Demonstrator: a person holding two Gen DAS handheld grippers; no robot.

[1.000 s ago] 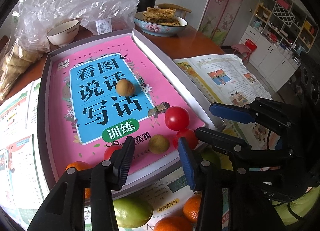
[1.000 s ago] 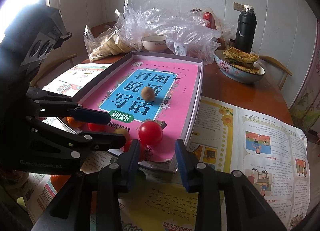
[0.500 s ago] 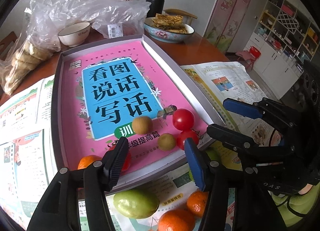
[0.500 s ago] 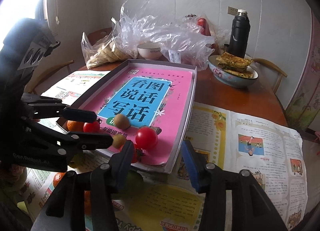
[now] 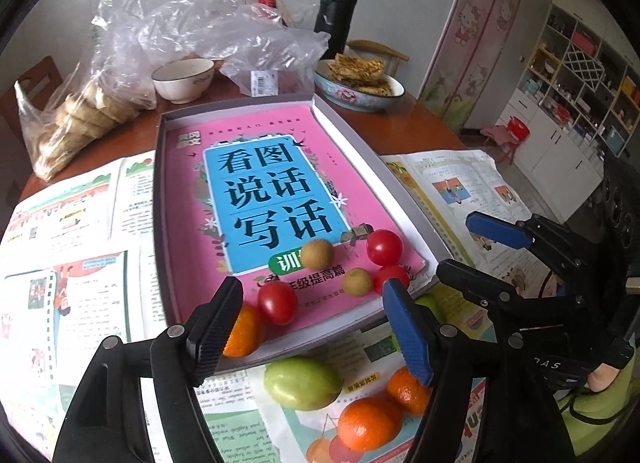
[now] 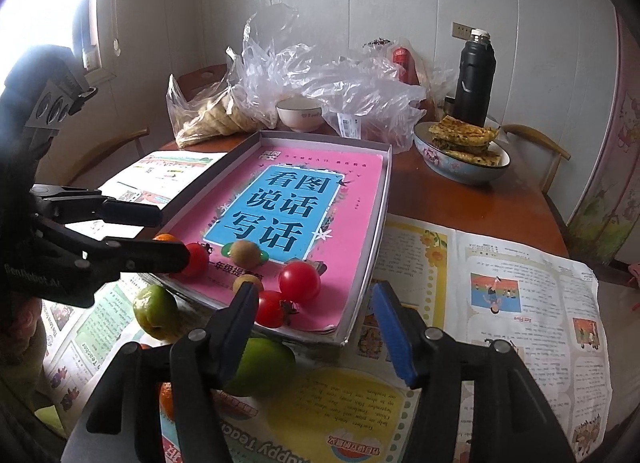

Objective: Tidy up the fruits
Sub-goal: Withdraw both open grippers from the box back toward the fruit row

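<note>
A shallow grey tray [image 5: 159,199] lined with a pink book holds fruit at its near end: three red tomatoes [image 5: 277,301], two small brown fruits [image 5: 317,254] and an orange [image 5: 244,333] in the corner. In front of the tray, on printed pages, lie a green fruit [image 5: 302,383] and two oranges [image 5: 368,423]. My left gripper [image 5: 311,287] hovers over the tray's near edge with its jaws opening and nothing between them. My right gripper [image 6: 315,289] hangs by the tray's near right corner, jaws opening too and empty, above a second green fruit [image 6: 264,365].
Open picture books [image 6: 500,303] cover the wooden table around the tray. Behind it stand a white bowl [image 5: 184,79], crumpled plastic bags [image 5: 224,35], a bag of flatbreads [image 5: 76,123], a black flask [image 5: 336,11] and a dish of pancakes [image 5: 360,79]. Chairs ring the table.
A brown fruit rolled from the middle of the book to the tray's near end. Both grippers' jaws spread wider. The left gripper drew back and up.
</note>
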